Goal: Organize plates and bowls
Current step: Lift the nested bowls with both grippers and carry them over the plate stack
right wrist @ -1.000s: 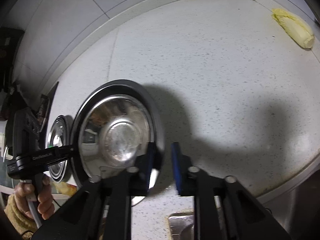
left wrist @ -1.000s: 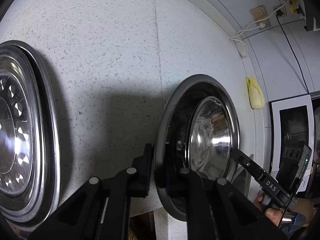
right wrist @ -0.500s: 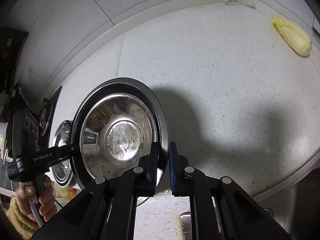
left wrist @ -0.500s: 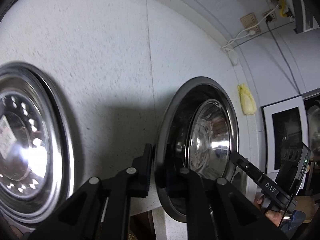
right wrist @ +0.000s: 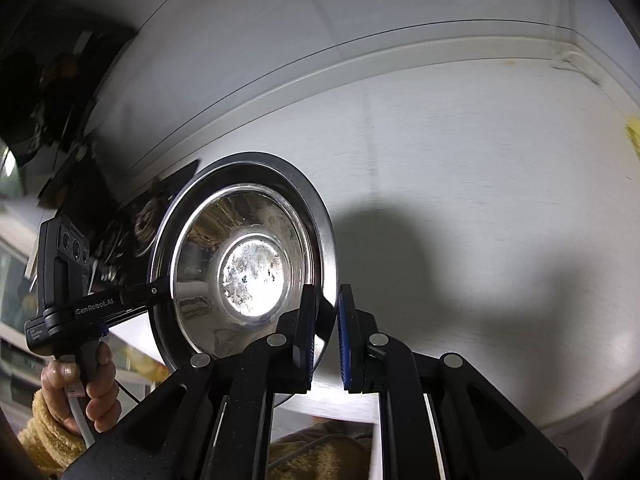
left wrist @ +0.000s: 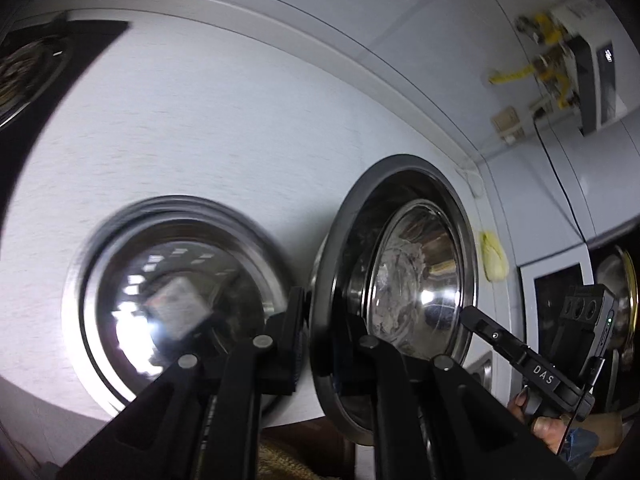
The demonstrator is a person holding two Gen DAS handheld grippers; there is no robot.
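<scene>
Both grippers are clamped on opposite edges of the steel bowl [left wrist: 404, 276]: left gripper [left wrist: 316, 344], right gripper [right wrist: 326, 332]. Thin rim pinches, so it could slip if the hands drift apart, I'd guess. Left of the left jaws sits a steel plate [left wrist: 176, 292] on the white speckled counter [right wrist: 480, 160]; tiled wall behind.

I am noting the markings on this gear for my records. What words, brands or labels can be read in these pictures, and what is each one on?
"DAS": on a finger of the right gripper, seen from the left wrist view.
"GenRobot.AI": on a finger of the left gripper, seen from the right wrist view.
Small white label at the left gripper's rear end: too small to read.
Pale sticker inside the resting metal plate: blurred, unreadable.
The held metal plate shows no text.
</scene>
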